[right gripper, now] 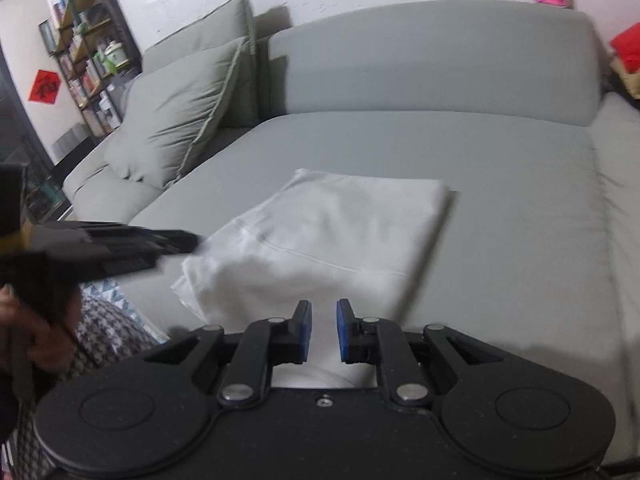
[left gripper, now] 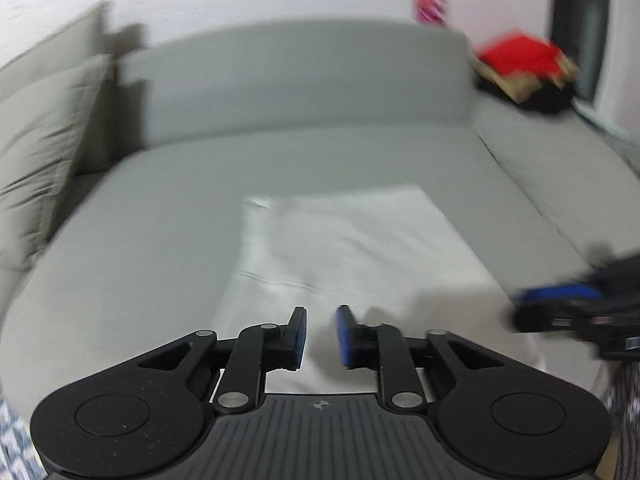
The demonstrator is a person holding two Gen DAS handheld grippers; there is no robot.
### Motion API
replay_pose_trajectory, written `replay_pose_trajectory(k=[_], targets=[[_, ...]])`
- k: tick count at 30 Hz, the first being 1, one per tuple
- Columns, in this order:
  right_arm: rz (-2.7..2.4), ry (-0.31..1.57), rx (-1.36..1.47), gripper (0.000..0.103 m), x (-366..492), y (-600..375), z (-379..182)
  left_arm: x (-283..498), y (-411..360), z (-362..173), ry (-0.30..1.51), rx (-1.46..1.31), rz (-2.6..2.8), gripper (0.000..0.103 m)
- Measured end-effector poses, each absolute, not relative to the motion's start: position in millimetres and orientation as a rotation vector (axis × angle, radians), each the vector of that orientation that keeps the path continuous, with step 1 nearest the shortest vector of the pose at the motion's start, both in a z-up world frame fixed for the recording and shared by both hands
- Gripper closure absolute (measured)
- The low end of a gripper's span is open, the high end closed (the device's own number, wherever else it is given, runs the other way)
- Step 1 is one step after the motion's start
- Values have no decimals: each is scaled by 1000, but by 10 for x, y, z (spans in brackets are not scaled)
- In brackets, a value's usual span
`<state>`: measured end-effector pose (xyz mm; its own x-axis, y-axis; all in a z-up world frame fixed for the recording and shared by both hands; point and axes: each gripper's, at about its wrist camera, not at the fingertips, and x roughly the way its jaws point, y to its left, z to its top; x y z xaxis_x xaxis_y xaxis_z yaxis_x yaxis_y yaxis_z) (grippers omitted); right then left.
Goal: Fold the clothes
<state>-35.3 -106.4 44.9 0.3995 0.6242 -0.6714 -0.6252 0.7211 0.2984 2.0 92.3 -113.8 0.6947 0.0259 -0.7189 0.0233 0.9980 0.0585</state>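
A white folded garment (left gripper: 352, 248) lies flat on the grey sofa seat (left gripper: 160, 208); in the right wrist view the garment (right gripper: 332, 232) is a neat rectangle with a seam across it. My left gripper (left gripper: 322, 336) hovers over the garment's near edge, jaws a little apart, holding nothing. My right gripper (right gripper: 324, 330) is over the garment's near edge too, jaws slightly apart and empty. The right gripper shows blurred at the right of the left wrist view (left gripper: 576, 308). The left gripper shows at the left of the right wrist view (right gripper: 120, 244).
Grey cushions (right gripper: 180, 108) lean at the sofa's left end. The sofa backrest (right gripper: 432, 60) runs behind. A red item on a pile (left gripper: 520, 60) sits at the far right. A bookshelf (right gripper: 88, 56) stands by the left wall.
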Motion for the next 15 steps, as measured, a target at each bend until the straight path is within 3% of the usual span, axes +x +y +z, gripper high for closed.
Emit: replay_pose_trajectory(k=[3, 7, 9, 15], targets=[[784, 908, -41, 90, -356, -942, 269, 161, 819, -1434, 975, 139, 81, 79], [795, 929, -104, 90, -562, -1155, 193, -2, 969, -1287, 976, 138, 125, 80], [792, 922, -74, 89, -589, -1319, 309, -114, 1107, -1145, 894, 73, 105, 81], [756, 790, 211, 88, -172, -1596, 499, 333, 1192, -1214, 824, 4, 83, 80]])
